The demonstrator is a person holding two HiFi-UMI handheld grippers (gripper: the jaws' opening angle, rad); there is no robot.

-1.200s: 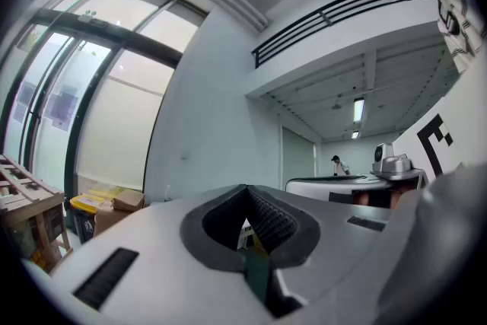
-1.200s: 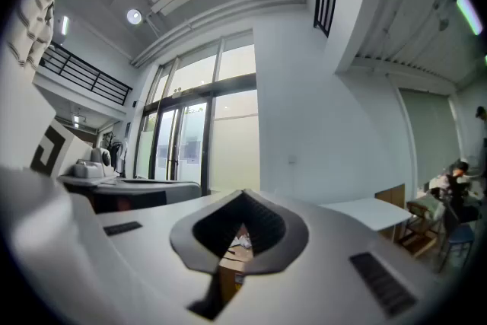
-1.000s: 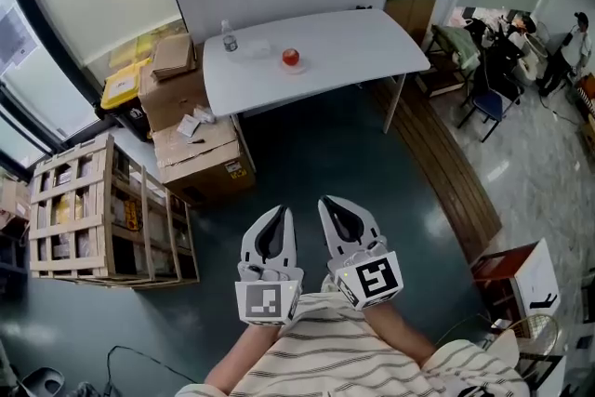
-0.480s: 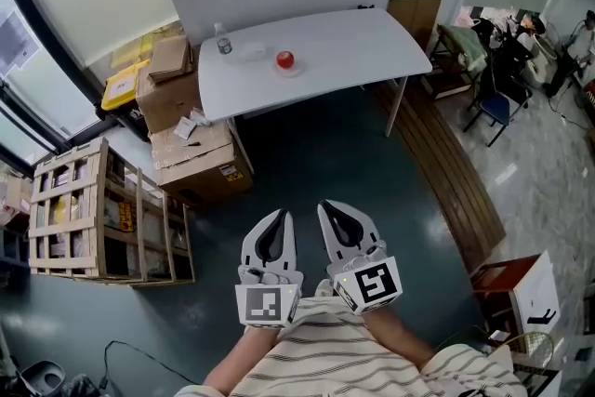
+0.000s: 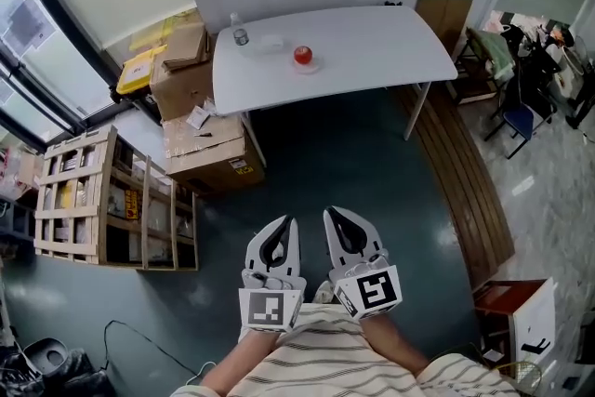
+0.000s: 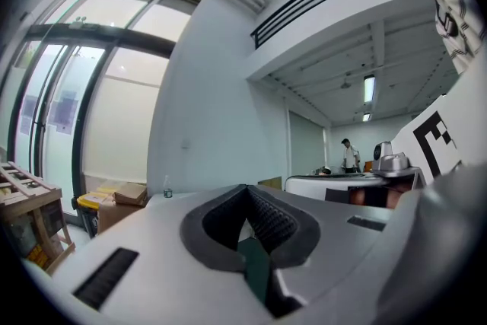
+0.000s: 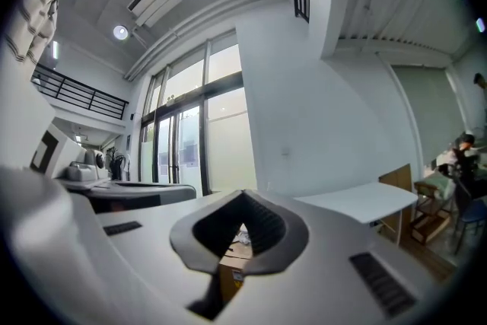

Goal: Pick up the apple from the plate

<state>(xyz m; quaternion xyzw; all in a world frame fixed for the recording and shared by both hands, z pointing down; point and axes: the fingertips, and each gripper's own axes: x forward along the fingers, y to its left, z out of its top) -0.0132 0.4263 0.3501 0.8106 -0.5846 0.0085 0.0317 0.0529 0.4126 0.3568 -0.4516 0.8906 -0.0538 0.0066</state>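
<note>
Left gripper (image 5: 288, 224): jaws together, tips meeting, nothing between. Right gripper (image 5: 331, 215): same, closed and empty. Held side by side, level, close to the striped sleeves, over dark floor well short of the white table (image 5: 390, 51).

On the table, toward its left half: red apple (image 5: 303, 55) sitting on a small plate (image 5: 315, 67). Left of that, near the table's far left corner, a clear bottle (image 5: 241, 35). Stacked cardboard boxes (image 5: 206, 144) against the table's left end, partly under it.

Not yet within reach; approach stage, probably.

Risks, as judged:
- Arriving with jaws closed: would nudge the apple off the plate and set it rolling across the table.
- Round, smooth fruit: likely to squirt out of an off-centre pinch.
- Coming in too low: could catch the plate rim and drag it.
- Swinging wide left: bottle in the path.
</note>
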